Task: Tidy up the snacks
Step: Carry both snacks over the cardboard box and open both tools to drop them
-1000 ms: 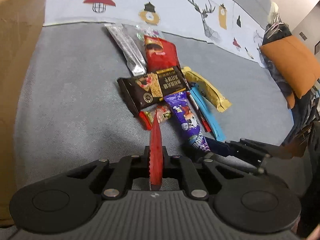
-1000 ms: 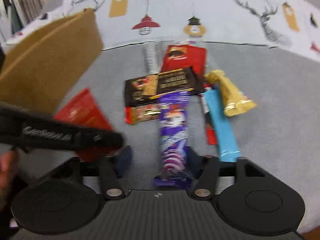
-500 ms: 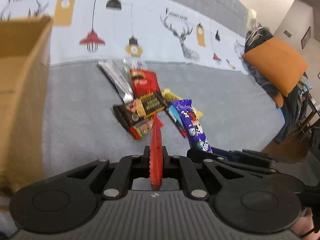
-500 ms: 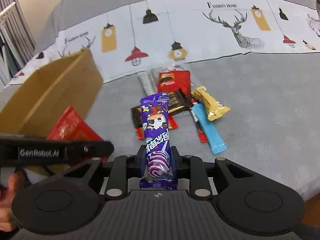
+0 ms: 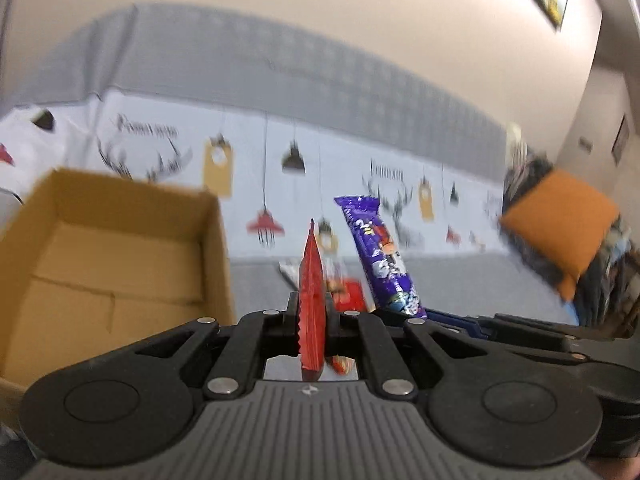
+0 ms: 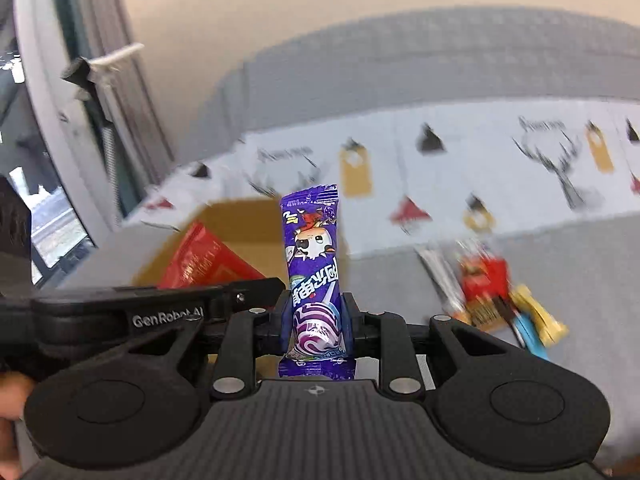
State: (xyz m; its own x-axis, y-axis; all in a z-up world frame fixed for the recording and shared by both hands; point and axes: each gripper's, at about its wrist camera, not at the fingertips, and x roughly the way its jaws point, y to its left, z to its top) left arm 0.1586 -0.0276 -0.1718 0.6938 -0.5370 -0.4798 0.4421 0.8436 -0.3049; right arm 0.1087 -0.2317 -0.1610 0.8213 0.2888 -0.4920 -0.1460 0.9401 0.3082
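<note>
Gripping a red packet (image 5: 311,300) edge-on in our closed left gripper (image 5: 311,322), we pinch a purple packet (image 6: 314,276) upright in the right gripper (image 6: 316,326), near the cardboard box (image 5: 120,248).

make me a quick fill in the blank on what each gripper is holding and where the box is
The left gripper is shut on a ____ packet.
The right gripper is shut on a ____ snack bar, held upright.
In the left wrist view, the open cardboard box lies to the ____ of the left gripper.
The cushion at the far right is ____.

Missing words: red; purple; left; orange
</note>
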